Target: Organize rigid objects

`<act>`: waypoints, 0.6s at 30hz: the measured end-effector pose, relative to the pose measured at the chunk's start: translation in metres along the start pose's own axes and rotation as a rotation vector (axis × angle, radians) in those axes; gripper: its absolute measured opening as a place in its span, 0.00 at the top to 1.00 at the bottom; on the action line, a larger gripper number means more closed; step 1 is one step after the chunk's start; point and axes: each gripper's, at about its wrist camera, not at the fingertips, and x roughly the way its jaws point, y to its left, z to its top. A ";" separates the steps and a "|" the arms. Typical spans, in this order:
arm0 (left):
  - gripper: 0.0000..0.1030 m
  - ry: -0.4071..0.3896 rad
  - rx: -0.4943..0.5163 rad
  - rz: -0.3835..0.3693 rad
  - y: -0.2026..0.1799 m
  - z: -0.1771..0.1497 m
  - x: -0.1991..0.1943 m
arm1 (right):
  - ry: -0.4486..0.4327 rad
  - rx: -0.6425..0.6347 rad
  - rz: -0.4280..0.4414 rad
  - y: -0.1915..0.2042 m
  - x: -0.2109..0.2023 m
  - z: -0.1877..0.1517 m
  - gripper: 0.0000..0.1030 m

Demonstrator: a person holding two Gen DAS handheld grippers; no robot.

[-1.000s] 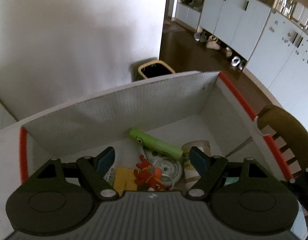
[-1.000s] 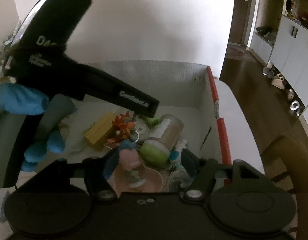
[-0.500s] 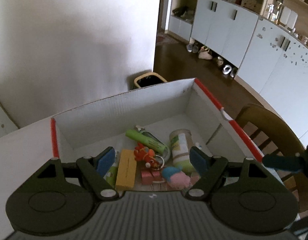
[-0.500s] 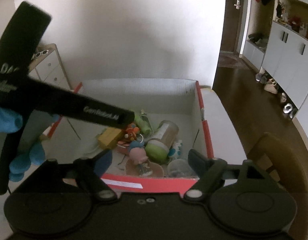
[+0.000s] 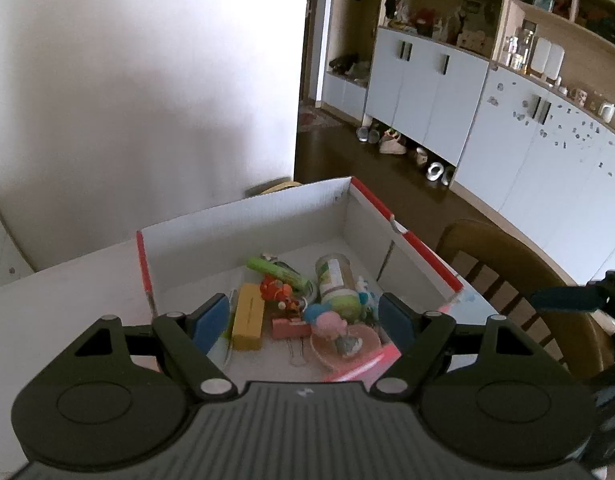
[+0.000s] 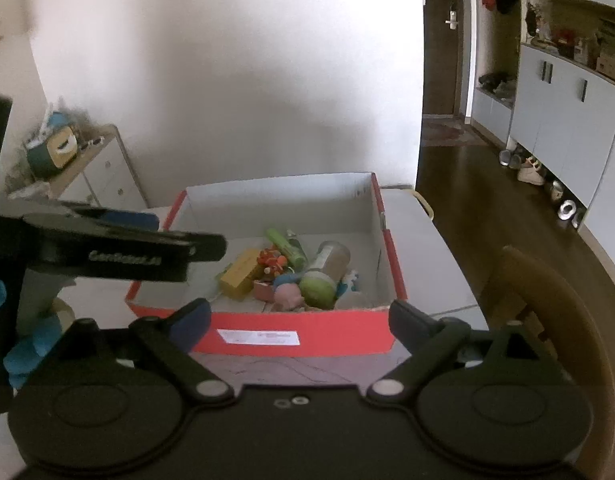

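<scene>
A red-and-white cardboard box [image 6: 291, 336] [image 5: 243, 220] stands on the white table. Inside lie several small things: a yellow block [image 5: 248, 316] [image 6: 238, 274], a green tube [image 5: 273, 272], an orange toy [image 5: 276, 291], a green-capped jar [image 5: 335, 280] [image 6: 323, 272] and a pink toy [image 5: 331, 324] [image 6: 288, 295]. My left gripper [image 5: 305, 320] hovers open above the box's near side with nothing between its fingers. My right gripper [image 6: 295, 316] is back from the box's red front wall, its jaws opening and empty. The left gripper's body [image 6: 107, 248] crosses the right wrist view at left, held by a blue-gloved hand [image 6: 31, 344].
A wooden chair [image 5: 519, 280] [image 6: 547, 320] stands right of the table. A yellow-rimmed bin [image 5: 271, 188] sits behind the box. White drawers [image 6: 99, 176] with clutter stand at left by the wall. Cabinets [image 5: 547, 160] and shoes line the dark floor at right.
Both grippers have pulled back and up from the box, so it looks smaller and whole. The right gripper's jaws have spread wider. The pink toy now lies in the box.
</scene>
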 end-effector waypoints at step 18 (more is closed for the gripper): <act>0.03 -0.076 0.029 -0.052 -0.010 -0.051 -0.068 | -0.181 0.015 -0.014 0.010 -0.070 -0.039 0.00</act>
